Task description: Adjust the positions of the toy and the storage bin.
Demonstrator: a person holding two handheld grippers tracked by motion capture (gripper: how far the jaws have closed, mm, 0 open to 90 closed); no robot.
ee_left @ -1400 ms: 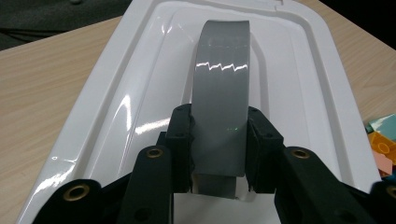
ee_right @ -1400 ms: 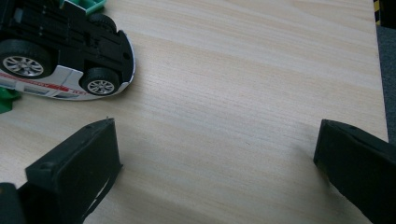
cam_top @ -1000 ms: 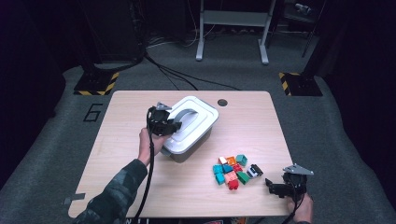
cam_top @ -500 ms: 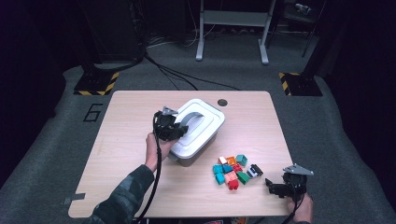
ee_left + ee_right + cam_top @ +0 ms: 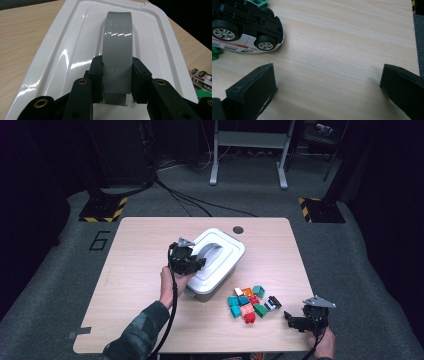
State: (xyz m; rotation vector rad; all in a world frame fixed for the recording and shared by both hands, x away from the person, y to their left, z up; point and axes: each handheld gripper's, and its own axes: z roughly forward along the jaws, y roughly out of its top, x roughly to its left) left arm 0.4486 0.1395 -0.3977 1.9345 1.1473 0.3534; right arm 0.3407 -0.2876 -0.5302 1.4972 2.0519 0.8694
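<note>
The grey arched handle (image 5: 117, 50) of the glossy white lid (image 5: 75, 50), which sits closed on a grey box (image 5: 202, 295), runs lengthwise between the jaws, clamped near its close end, the lid spreading beneath and beyond them.

one lidded box (image 5: 216, 270), one toy car (image 5: 272, 303), two hand-held grippers (image 5: 186, 260)

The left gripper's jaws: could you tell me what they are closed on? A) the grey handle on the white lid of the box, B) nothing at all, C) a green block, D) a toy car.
A: in the left gripper view the left gripper has a jaw pressed on each side of the grey handle arching over the white lid.
</note>
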